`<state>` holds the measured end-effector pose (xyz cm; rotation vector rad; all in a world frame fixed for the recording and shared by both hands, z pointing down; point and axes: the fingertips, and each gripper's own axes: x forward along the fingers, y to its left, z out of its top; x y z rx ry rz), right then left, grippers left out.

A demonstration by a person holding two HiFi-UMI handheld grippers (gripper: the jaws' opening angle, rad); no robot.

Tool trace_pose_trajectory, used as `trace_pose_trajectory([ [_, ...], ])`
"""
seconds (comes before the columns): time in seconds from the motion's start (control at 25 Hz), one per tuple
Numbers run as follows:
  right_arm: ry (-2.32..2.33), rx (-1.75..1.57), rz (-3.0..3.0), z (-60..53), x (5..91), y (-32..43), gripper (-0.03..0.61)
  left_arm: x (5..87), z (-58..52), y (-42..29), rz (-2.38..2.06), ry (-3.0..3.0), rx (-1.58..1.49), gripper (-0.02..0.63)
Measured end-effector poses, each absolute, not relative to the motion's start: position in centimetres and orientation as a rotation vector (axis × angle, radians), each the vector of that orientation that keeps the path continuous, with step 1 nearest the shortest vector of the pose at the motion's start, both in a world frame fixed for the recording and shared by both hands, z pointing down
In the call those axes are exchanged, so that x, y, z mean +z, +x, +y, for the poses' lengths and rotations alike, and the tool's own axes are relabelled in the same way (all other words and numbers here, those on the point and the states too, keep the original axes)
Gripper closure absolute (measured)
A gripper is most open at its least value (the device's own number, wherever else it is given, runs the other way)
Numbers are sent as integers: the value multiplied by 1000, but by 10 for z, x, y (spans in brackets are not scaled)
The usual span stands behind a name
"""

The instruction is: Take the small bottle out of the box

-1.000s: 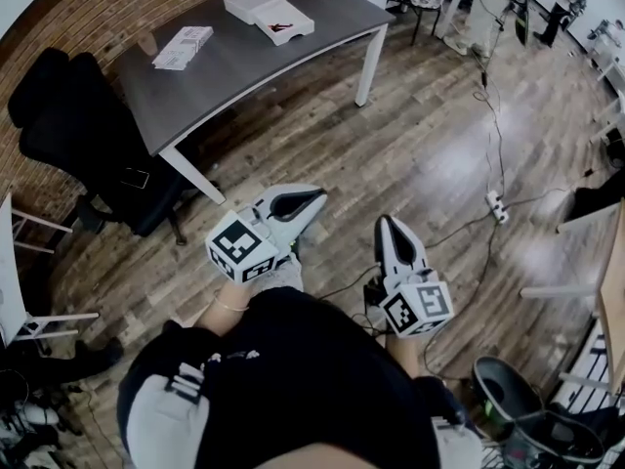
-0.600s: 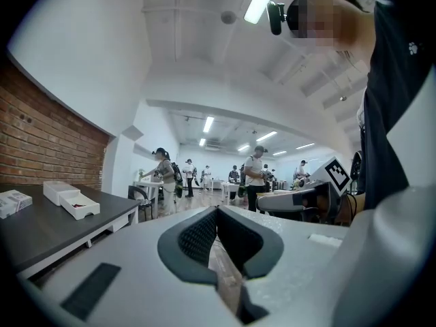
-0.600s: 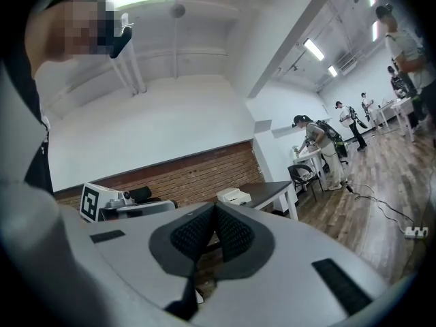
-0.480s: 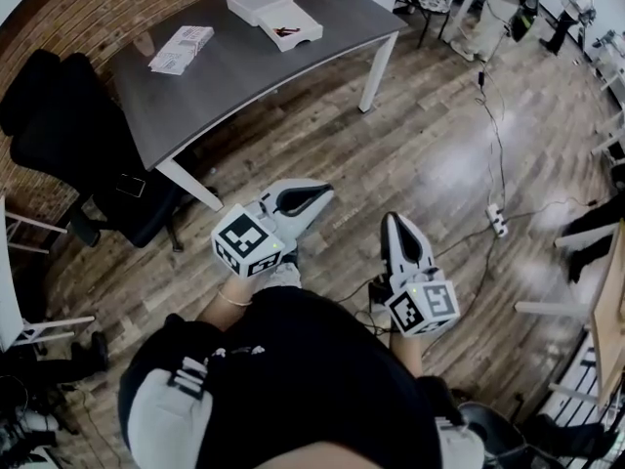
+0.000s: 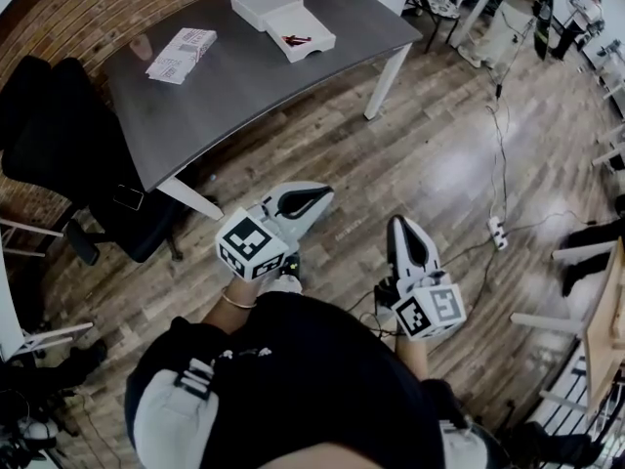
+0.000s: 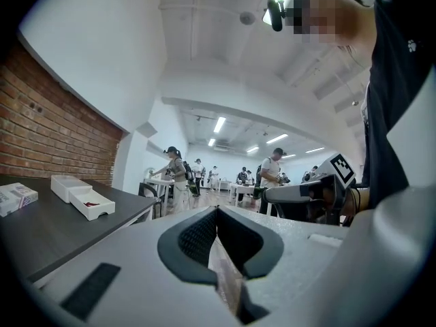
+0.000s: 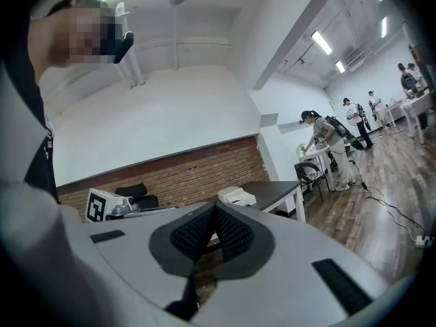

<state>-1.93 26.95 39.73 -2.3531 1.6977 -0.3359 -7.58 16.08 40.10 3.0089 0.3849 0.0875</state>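
On the dark grey table stands an open white box with a small red and dark item lying in it; I cannot tell whether it is the bottle. A second white box sits just behind it. Both grippers are held level over the wooden floor, well short of the table. My left gripper is shut and empty, its pads meeting. My right gripper is shut and empty too. The left gripper view shows the open white box at the left.
A printed carton lies at the table's left end. A black office chair stands left of the table. A power strip and cables cross the floor at the right. Several people work at far tables.
Both grippers have been carried forward together toward the table, which now sits nearer and further right in the head view. Both stay shut and empty.
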Motion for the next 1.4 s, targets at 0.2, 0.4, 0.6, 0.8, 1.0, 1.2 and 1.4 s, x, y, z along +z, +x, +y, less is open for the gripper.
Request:
trace_pose_trajectory([
  [0.2,-2366,-336,1702,232,395,-2,577,401,122,-57,394,3005,88,612],
  [0.4,-2376,-343,1687,197,394,15,575,400,87,-40,419,3007,94,612],
  [0.6,-2362,-336,1704,149,391,25,575,400,43,-32,420,3011,90,612],
  [0.8,-2325,-343,1734,109,389,29,569,398,6,-31,370,3022,52,612],
  [1.0,-2285,-360,1773,83,393,30,568,405,-20,-36,294,3012,66,612],
  [1.2,-2263,-382,1808,58,397,47,568,408,-42,-34,227,3008,74,612],
  [1.4,-2208,-370,1876,24,399,75,566,411,-69,-17,140,3025,80,612],
])
